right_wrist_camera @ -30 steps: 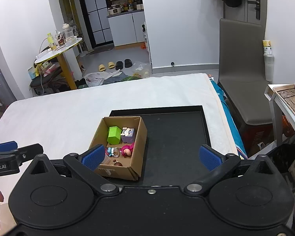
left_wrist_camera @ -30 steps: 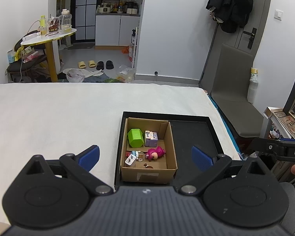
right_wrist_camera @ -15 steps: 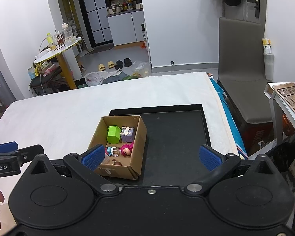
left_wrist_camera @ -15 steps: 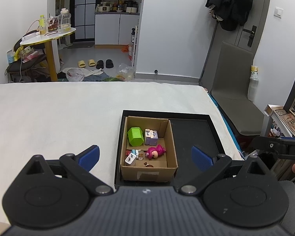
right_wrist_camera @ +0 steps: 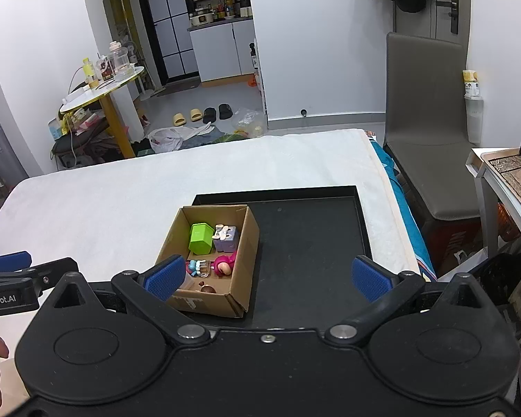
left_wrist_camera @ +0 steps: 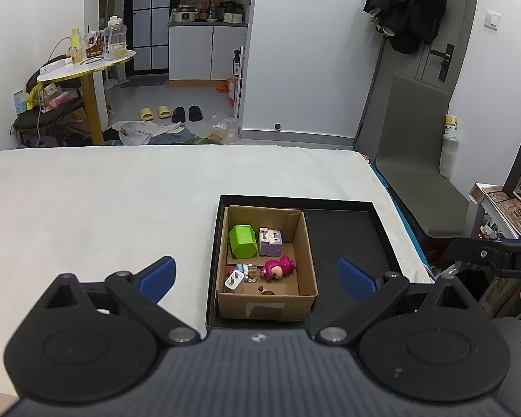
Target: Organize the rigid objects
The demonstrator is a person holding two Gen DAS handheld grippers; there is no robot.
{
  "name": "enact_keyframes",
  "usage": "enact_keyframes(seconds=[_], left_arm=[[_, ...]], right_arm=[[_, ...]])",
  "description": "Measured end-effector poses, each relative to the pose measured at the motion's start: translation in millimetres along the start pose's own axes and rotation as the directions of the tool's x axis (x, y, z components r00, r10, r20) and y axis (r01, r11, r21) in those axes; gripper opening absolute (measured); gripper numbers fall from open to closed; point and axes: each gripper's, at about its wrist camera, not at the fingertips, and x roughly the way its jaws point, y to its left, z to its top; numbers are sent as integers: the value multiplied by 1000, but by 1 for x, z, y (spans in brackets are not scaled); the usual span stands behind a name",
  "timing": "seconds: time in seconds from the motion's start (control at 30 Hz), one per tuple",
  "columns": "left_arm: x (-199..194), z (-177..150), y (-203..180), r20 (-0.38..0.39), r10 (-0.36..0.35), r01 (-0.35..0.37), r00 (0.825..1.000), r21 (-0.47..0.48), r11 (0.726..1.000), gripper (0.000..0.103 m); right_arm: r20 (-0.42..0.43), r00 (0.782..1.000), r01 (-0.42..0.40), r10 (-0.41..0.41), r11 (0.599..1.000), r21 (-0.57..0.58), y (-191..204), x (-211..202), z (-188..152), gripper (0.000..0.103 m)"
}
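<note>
One white bed (left_wrist_camera: 104,208) (blk tray (left_wrist_camera: 344,219) atop), cluttered room.

Cardboard box (left_wrist_camera: 266,304): plain brown corrugated paperboard, matt, with a paler tape patch on the near wall. Tray (left_wrist_camera: 344,229): black, matt, faintly scuffed floor. Bed cover (left_wrist_camera: 104,201): white cloth with a soft, slightly napped surface. Green container (left_wrist_camera: 243,241) and pink figure (left_wrist_camera: 278,268): smooth, glossy plastic. Left gripper (left_wrist_camera: 257,278): matt black plastic links, ribbed blue pads, bright metal pivot pins.
</note>
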Motion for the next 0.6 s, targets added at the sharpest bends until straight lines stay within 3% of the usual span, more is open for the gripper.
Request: enact_keyframes(seconds=[0.6], left_arm=[[3,-2,-1,-18,-10,10,1000,10,1000,99]], right_arm=[[-4,1000,1,-1,1000,3,1,1,0,103]])
